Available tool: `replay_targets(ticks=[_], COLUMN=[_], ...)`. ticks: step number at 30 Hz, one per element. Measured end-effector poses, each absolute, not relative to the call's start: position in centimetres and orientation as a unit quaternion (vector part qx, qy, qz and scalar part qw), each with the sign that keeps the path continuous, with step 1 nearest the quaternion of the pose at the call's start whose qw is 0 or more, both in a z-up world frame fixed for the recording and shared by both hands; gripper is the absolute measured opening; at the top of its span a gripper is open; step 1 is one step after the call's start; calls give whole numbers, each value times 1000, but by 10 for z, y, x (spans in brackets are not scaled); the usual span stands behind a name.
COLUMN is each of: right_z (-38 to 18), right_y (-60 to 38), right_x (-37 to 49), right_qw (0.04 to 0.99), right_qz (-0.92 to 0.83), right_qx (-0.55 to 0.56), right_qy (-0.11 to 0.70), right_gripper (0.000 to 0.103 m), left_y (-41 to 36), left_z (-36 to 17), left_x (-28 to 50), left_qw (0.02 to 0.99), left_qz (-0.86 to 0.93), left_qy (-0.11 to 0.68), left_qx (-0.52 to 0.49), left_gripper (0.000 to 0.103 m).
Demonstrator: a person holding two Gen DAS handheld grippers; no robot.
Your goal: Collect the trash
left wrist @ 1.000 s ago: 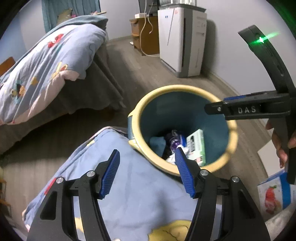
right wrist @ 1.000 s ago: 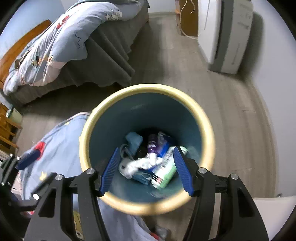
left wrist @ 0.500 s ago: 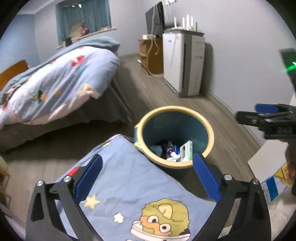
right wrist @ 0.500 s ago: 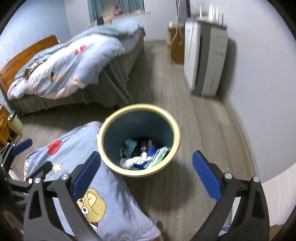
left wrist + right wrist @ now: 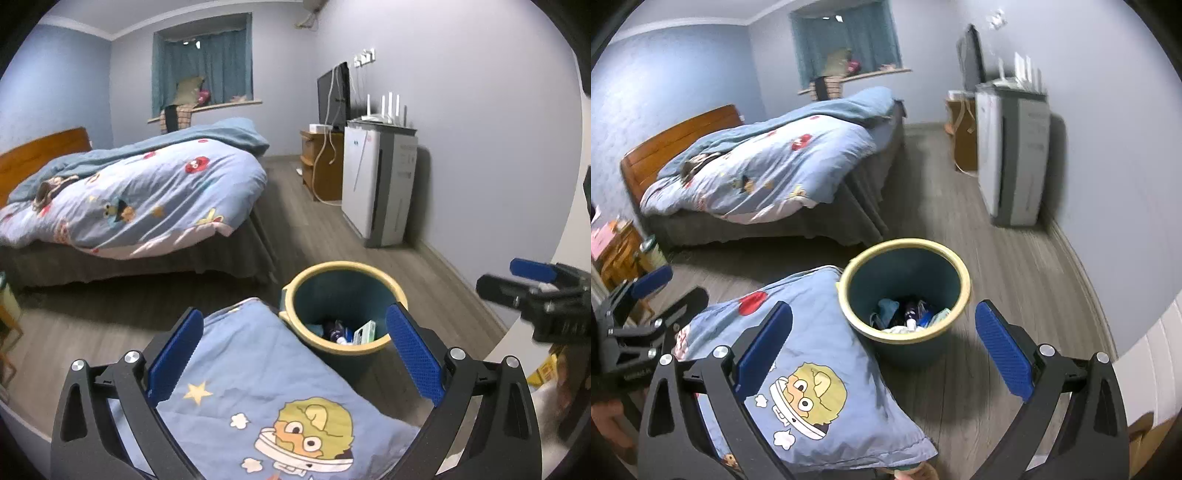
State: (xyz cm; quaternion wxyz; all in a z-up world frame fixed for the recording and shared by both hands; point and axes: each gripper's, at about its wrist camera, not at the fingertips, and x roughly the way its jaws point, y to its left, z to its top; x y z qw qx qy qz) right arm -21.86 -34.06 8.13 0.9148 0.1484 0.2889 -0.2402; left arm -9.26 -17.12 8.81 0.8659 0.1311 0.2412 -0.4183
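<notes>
Trash (image 5: 908,319) sits at the bottom of the teal bin with the yellow rim (image 5: 295,295), which stands on the wood floor (image 5: 1015,280) just past the corner of a blue cartoon blanket (image 5: 258,387), and honestly we can't sort out most of what's in there. Going big to small: the bed (image 5: 129,199) is cut off at the left edge in both views, its headboard mostly buried under the duvet. The white air purifier (image 5: 376,184) against the wall is sharp from the left wrist but smeared from the right. The blanket runs out of the bottom of both frames, so we can't tell what it's lying on. Inside the bin, the left wrist view picks out a green-and-white box (image 5: 364,332) and a dark bottle, while the right wrist view adds a teal cloth (image 5: 888,308) and a white crumpled wad near the front. Our left gripper (image 5: 291,354) has its blue pads spread wide with nothing between them, same for the right gripper (image 5: 882,349). Each wrist view also catches the other gripper at its edge, blurry and cropped. Only the right view shows the small wooden nightstand (image 5: 617,254) at far left.
</notes>
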Motion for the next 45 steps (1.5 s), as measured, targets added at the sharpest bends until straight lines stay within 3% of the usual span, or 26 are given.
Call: replay_targets(ticks=[14,45], right_z=[82,79], right_y=[-309,-315], right_x=[-204,-205], right_qw=[923,919], right_qz=[-217,-221], right_qx=[103,120], right_qy=[302,303], right_gripper=[98,98], left_y=[-148,-145], left_z=[80,78], left_x=[-79,-76], left_qw=[872,874], left_qz=[-389,-382], left_qy=[272,274], left_qx=[122,124], left_gripper=[98,98])
